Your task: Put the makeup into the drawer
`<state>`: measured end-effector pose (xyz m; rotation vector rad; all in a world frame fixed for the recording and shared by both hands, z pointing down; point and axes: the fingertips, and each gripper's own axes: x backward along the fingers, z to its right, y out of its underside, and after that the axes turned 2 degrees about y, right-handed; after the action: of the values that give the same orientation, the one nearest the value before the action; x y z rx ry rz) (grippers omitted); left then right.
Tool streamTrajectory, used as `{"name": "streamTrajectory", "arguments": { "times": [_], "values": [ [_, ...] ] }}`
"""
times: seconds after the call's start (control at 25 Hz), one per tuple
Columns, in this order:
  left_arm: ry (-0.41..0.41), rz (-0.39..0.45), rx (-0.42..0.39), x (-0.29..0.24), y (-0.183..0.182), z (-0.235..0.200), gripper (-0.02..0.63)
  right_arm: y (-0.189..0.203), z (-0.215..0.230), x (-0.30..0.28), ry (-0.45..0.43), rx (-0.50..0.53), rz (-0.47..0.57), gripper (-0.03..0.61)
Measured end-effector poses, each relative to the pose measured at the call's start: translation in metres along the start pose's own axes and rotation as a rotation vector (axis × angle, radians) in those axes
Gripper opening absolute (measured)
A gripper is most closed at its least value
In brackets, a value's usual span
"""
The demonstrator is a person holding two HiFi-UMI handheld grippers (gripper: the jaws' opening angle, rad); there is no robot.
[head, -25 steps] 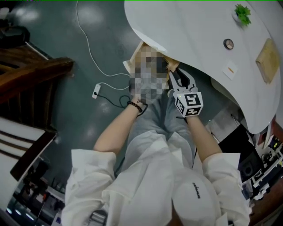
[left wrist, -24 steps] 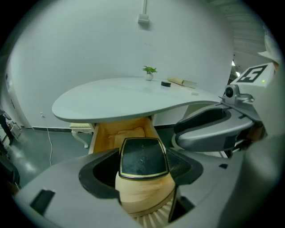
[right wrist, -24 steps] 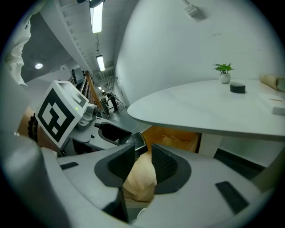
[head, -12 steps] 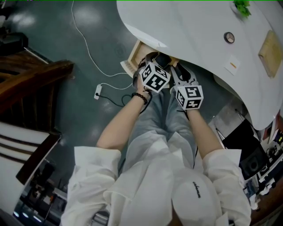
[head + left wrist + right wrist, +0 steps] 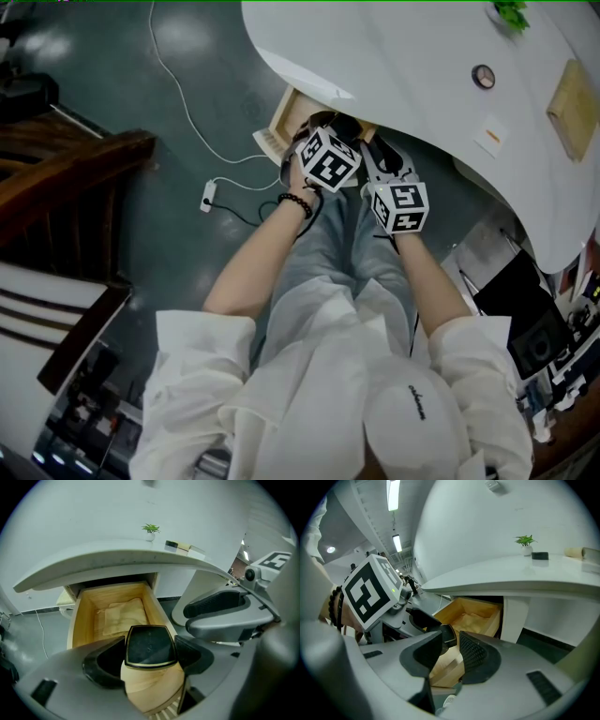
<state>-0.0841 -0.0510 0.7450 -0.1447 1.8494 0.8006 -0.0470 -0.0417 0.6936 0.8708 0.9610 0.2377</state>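
**A:** Entry one, the task's thing?

**B:** Black square makeup compact with a thin gold rim [image 5: 150,644]. It sits between the jaws of the left gripper [image 5: 150,657], with both dark pads pressing on its sides. The compact is at the near end of the open drawer and is not lying in it. A pale wood-coloured piece [image 5: 152,686] shows directly beneath it; what this piece is cannot be told.

**A:** Entry two, the receptacle?

**B:** Light wooden drawer [image 5: 157,606], standing out from under the white curved table [image 5: 117,557]. It contains one folded beige cloth [image 5: 123,616], lying flat on the bottom.

**A:** Entry three, the other tool?

**B:** Right gripper [image 5: 451,654]. Its jaws are parted by a narrow gap, the ribbed pad face is bare, and it pinches nothing. It is just beside the left gripper and points toward the same drawer. The compact and the wood-coloured piece show through the gap, beyond the pads.

**A:** Sundries?

**B:**
- Small green plant in a white pot [image 5: 150,529], on the table top, well back from the drawer.
- Thin white cable [image 5: 187,117], trailing over the dark grey-green floor [image 5: 141,216].
- Dark bead bracelet [image 5: 296,202], on the person's left wrist.
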Motion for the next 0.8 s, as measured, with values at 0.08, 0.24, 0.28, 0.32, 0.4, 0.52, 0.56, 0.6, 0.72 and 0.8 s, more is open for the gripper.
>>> {"name": "streamTrajectory", "arguments": {
  "times": [0.08, 0.24, 0.28, 0.32, 0.4, 0.52, 0.56, 0.6, 0.72, 0.8],
  "values": [
    [0.012, -0.016, 0.008, -0.002, 0.002, 0.000, 0.342, 0.000, -0.001, 0.001, -0.002, 0.004, -0.001, 0.130],
    [0.034, -0.026, 0.033, -0.003, 0.004, -0.002, 0.341, 0.000, -0.003, 0.001, -0.001, 0.000, 0.000, 0.130],
    [0.040, -0.027, 0.040, -0.003, 0.005, -0.002, 0.341, 0.000, -0.003, 0.001, 0.000, 0.000, 0.000, 0.130],
    [0.043, -0.025, 0.043, -0.002, 0.004, -0.003, 0.337, 0.000, -0.003, 0.001, 0.001, 0.001, 0.000, 0.130],
    [0.037, -0.012, 0.034, 0.001, 0.003, -0.003, 0.325, -0.001, -0.004, 0.003, 0.001, 0.000, 0.002, 0.130],
    [0.012, 0.002, 0.004, 0.006, 0.006, -0.002, 0.299, -0.003, -0.006, 0.009, -0.005, -0.002, 0.007, 0.130],
    [0.004, 0.015, 0.001, 0.008, 0.006, -0.002, 0.292, -0.004, -0.006, 0.011, -0.005, -0.003, 0.009, 0.130],
    [-0.009, 0.042, 0.000, 0.014, 0.005, -0.003, 0.271, -0.005, -0.007, 0.014, -0.006, -0.006, 0.012, 0.130],
    [-0.065, 0.192, -0.023, 0.054, -0.008, -0.006, 0.179, -0.017, -0.016, 0.029, -0.017, -0.012, 0.036, 0.130],
    [-0.074, 0.293, -0.047, 0.089, -0.018, 0.004, 0.123, -0.028, -0.023, 0.047, -0.024, -0.011, 0.060, 0.127]
  ]
}}
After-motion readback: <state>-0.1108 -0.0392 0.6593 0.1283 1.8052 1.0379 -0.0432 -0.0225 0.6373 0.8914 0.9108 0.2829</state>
